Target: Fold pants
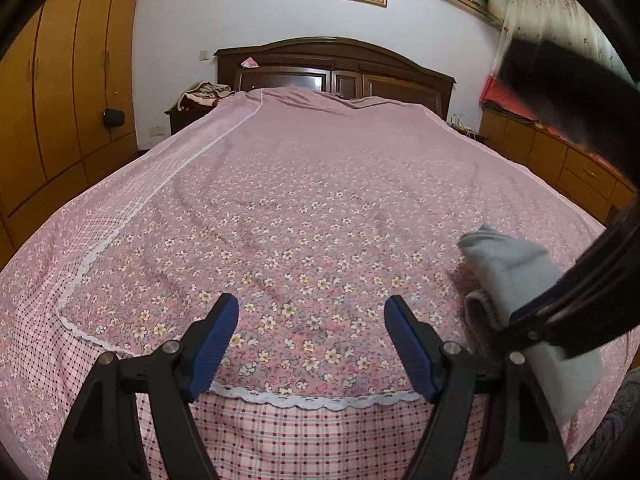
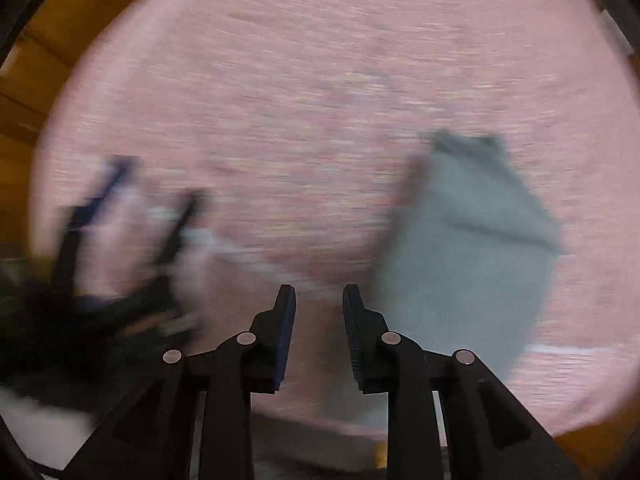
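Note:
Grey folded pants lie on the pink floral bedspread near its right front edge. My left gripper is open and empty, low over the bed's front edge, to the left of the pants. Part of the right gripper's black frame crosses in front of the pants. The right wrist view is motion-blurred. There the pants show as a grey folded bundle to the right. My right gripper is above the bed with its jaws a little apart and nothing between them. The left gripper shows blurred at the left.
A dark wooden headboard stands at the far end. Orange wardrobes line the left wall. A low orange cabinet runs along the right. A nightstand with clothes is at the far left.

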`<state>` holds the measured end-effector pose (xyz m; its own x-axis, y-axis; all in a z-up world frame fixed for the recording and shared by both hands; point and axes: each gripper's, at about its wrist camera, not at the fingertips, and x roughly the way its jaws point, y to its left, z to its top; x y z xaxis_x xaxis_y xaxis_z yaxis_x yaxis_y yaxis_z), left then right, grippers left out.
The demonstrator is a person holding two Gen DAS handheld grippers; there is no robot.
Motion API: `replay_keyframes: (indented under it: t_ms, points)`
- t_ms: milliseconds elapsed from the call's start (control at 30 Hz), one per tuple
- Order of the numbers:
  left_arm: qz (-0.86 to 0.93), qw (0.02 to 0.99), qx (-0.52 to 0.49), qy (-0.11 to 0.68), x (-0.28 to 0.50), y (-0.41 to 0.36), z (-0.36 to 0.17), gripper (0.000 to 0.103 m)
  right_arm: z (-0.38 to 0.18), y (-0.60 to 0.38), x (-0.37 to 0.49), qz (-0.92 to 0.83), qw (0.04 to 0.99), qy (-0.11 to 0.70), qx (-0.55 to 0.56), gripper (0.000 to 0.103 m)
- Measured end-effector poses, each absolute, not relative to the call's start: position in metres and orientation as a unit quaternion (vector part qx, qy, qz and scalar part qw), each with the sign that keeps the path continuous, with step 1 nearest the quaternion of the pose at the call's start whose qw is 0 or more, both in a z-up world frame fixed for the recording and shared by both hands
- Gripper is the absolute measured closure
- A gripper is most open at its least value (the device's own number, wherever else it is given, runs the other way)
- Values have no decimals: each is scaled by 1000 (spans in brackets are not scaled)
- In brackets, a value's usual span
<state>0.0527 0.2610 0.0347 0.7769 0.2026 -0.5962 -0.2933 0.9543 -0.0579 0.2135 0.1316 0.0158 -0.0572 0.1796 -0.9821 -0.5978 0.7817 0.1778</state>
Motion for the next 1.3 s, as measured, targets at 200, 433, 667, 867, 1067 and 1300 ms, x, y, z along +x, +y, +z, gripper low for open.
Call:
replay_keyframes:
  t_ms: [200, 433, 667, 867, 1067, 1300]
  points:
    - [131, 935, -97, 314, 52, 267, 31, 24, 54, 71, 188, 320, 722, 583, -191, 72]
    - [59, 938, -104, 326, 55, 244, 29, 24, 36, -70, 218, 311, 715, 622, -68, 71]
    - [-156, 894, -239, 345, 77, 216, 29, 6, 19, -175, 236, 281, 720, 633, -37, 66]
    - [-154, 883, -239, 373, 104, 197, 20, 5, 2, -194, 245, 315, 704, 636, -12, 56]
    - [-173, 863, -232, 414, 116, 182, 6, 2, -2, -185, 256, 354, 703, 617, 24, 37]
    - [-181, 847, -239, 439, 129, 169, -11, 0, -13, -179, 259, 373, 694, 614, 44, 35]
